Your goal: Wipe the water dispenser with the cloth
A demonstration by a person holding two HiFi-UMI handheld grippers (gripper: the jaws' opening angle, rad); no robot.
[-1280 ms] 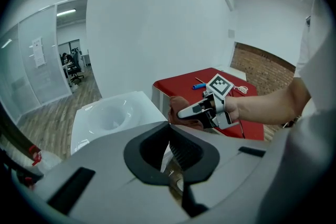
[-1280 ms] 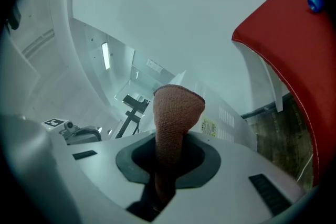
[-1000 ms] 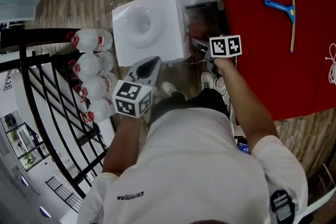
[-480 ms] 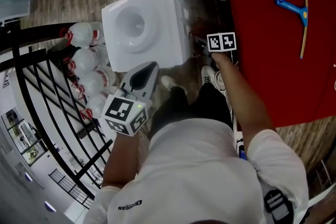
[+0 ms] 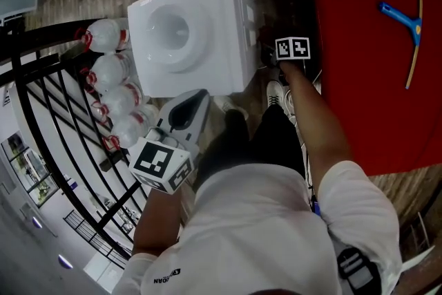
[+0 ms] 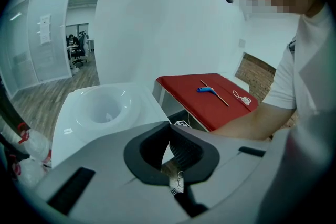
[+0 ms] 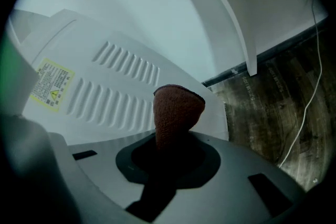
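A rust-brown cloth (image 7: 176, 110) is clamped in the jaws of the right gripper (image 7: 170, 149) and is held at the louvred side panel of the white water dispenser (image 7: 121, 86), low down near the floor. Whether the panel is actually touched cannot be told. The jaws of the left gripper (image 6: 176, 152) are pressed together on nothing, and it is held clear above the dispenser's edge.

Wiping of this side is judged to be under way. The top, with its bottle well, appears left to do, and no wiped trace can be seen.

The cloth, the louvres and the yellow warning label (image 7: 52, 84) are shown only in the right gripper view. The red counter (image 5: 359, 79) is shown only in the head view and the left gripper view.
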